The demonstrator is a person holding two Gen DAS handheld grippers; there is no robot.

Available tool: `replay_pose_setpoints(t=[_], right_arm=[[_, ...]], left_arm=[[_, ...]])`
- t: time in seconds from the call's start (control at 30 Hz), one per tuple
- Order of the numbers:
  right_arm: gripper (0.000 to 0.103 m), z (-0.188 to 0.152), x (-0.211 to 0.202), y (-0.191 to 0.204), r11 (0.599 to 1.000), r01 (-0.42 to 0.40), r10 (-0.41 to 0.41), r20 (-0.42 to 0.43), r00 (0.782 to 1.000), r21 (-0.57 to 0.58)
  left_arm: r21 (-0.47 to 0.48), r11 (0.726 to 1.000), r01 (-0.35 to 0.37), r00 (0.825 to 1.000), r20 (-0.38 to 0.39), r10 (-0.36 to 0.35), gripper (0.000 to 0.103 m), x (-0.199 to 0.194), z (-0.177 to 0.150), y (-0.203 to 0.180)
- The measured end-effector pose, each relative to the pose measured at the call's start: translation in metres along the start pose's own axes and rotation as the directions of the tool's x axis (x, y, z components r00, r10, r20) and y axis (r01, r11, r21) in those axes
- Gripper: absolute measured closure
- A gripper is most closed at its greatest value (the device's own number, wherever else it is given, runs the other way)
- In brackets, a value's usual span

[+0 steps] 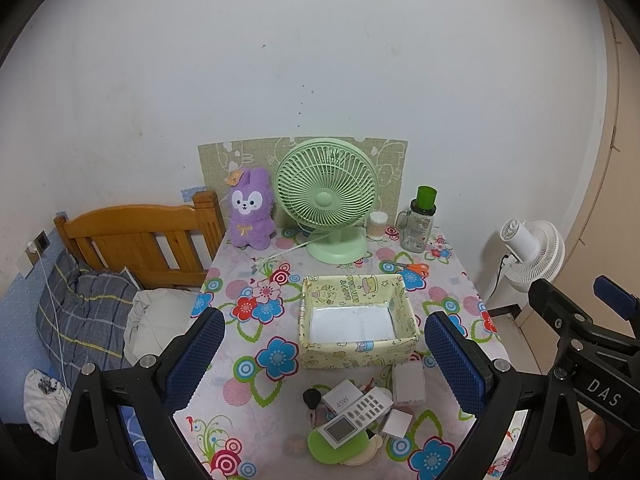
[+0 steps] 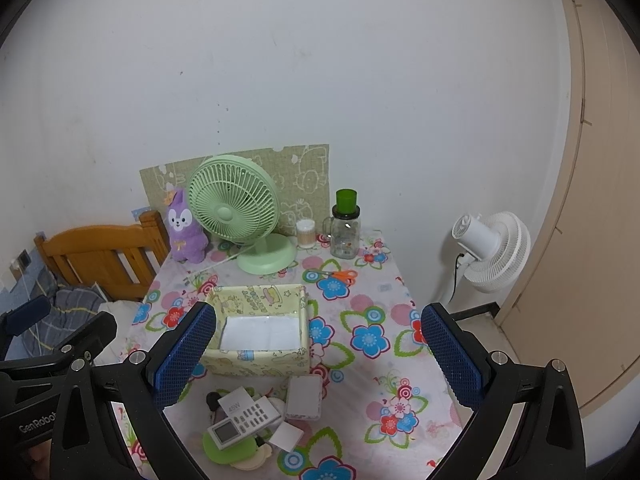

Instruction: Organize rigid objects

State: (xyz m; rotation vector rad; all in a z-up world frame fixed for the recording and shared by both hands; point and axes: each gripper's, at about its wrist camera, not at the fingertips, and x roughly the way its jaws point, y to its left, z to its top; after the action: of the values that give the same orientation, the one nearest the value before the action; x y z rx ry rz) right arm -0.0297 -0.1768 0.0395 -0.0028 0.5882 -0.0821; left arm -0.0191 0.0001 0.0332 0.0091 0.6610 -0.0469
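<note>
A yellow cartoon-print box (image 1: 356, 354) (image 2: 256, 362) stands open and empty in the middle of the flowered table. Just in front of it lies a pile: a white remote control (image 1: 358, 412) (image 2: 246, 422), a white 45W charger (image 1: 341, 397) (image 2: 234, 400), a white rectangular case (image 1: 408, 384) (image 2: 304, 398), a black key (image 1: 311, 398), a white card (image 1: 398, 423) (image 2: 286, 436) and a green round mirror (image 1: 340, 446) (image 2: 230, 450). My left gripper (image 1: 324, 354) hangs open above the pile. My right gripper (image 2: 320, 352) is also open, above and right of the pile. Both are empty.
At the table's back stand a purple plush rabbit (image 1: 250, 208), a green desk fan (image 1: 326, 200), a cotton-swab jar (image 1: 377, 225) and a glass bottle with a green cap (image 1: 418, 224). Orange scissors (image 1: 416, 267) lie nearby. A wooden bed headboard (image 1: 136, 240) is left, a white floor fan (image 1: 532, 248) right.
</note>
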Motion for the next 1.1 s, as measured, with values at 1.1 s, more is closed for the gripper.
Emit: replay_pose_setpoints(t=[1.1], right_arm=[[0.0,-0.019,0.061,-0.009,0.998,-0.051,0.055,-0.109,0.992,0.04]], left_arm=[[0.027,0.999,0.042,0.994,-0.098,-0.039,0.002,0.062,-0.013,-0.005]])
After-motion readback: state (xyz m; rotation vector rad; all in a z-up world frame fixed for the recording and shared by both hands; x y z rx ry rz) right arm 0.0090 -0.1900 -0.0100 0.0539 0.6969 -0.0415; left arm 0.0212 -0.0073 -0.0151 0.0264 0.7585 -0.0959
